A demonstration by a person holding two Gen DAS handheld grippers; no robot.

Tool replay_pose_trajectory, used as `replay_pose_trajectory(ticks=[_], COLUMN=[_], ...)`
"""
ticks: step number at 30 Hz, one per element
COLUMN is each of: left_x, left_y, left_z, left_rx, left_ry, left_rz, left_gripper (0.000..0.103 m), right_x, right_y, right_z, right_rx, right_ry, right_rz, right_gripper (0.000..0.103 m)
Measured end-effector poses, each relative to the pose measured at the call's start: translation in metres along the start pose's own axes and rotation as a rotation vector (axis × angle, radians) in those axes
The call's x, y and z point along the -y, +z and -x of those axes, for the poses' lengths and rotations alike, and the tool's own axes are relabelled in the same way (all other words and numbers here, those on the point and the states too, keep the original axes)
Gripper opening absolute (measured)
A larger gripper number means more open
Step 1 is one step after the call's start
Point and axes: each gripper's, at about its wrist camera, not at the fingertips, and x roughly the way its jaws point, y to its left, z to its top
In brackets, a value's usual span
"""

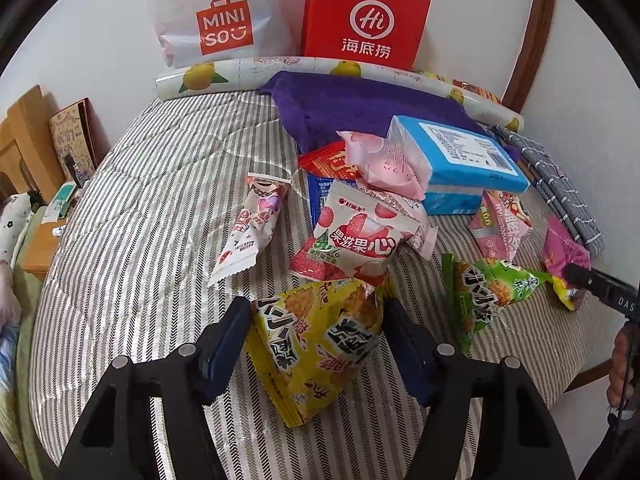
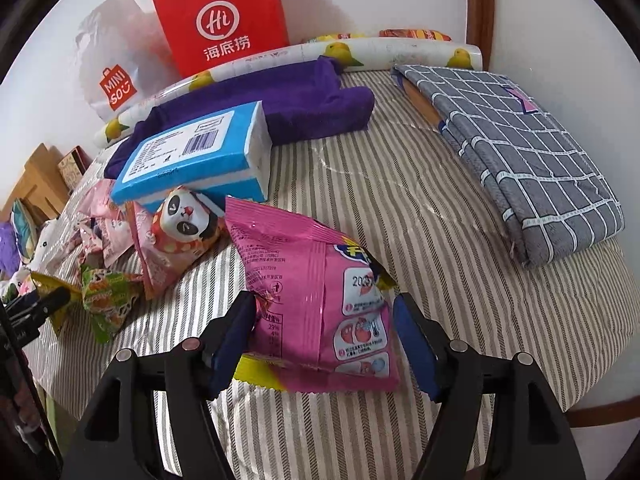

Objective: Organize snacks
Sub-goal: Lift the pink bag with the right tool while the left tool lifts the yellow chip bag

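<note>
Snack packets lie in a heap on a striped round table (image 1: 132, 200). My left gripper (image 1: 316, 320) is open, its fingers on either side of a yellow snack bag (image 1: 316, 344). Beyond it lie a lychee packet (image 1: 356, 236), a pink-white packet (image 1: 252, 224), a green bag (image 1: 484, 292) and a blue box (image 1: 460, 156). My right gripper (image 2: 324, 320) is open around a pink snack bag (image 2: 320, 296). That bag also shows in the left wrist view (image 1: 564, 256). A panda packet (image 2: 180, 232) and the green bag (image 2: 108, 296) lie to its left.
A red paper bag (image 1: 364, 16) and a white Miniso bag (image 1: 216, 20) stand against the back wall. A lemon-print roll (image 1: 280, 72), a purple cloth (image 1: 360, 108) and a folded grey checked cloth (image 2: 516, 136) lie on the table. Wooden furniture (image 1: 24, 136) stands at left.
</note>
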Motion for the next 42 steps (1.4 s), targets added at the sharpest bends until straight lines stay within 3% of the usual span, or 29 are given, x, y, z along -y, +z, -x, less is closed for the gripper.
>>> replay_pose_trajectory(ticks=[8, 9, 14, 18, 22, 31, 34, 42], left_x=[-0.002, -0.003, -0.005, -0.006, -0.006, -0.003, -0.003, 0.002], left_y=[0.001, 0.001, 0.007, 0.010, 0.010, 0.012, 0.016, 0.033], left_z=[0.017, 0.020, 0.031, 0.035, 0.034, 0.030, 0.030, 0.036], left_rx=[0.026, 0.031, 0.048, 0.056, 0.053, 0.039, 0.043, 0.059], left_ry=[-0.002, -0.004, -0.014, -0.018, -0.031, -0.033, -0.036, -0.045], left_rz=[0.004, 0.005, 0.020, 0.023, 0.033, 0.029, 0.036, 0.034], left_gripper=[0.064, 0.064, 0.064, 0.064, 0.064, 0.064, 0.064, 0.064], right_x=[-0.001, -0.001, -0.007, -0.008, -0.010, -0.014, -0.017, -0.020], right_y=[0.000, 0.000, 0.003, 0.003, 0.001, 0.004, 0.005, 0.015], right_z=[0.010, 0.012, 0.018, 0.015, 0.007, -0.016, -0.014, 0.010], right_rx=[0.016, 0.018, 0.022, 0.009, -0.009, -0.022, -0.014, 0.026], right_ry=[0.017, 0.022, 0.025, 0.018, 0.006, 0.038, 0.042, 0.055], right_rz=[-0.010, -0.010, 0.003, 0.005, 0.033, 0.033, 0.046, 0.047], right_gripper=[0.052, 0.045, 0.040, 0.042, 0.069, 0.069, 0.064, 0.063])
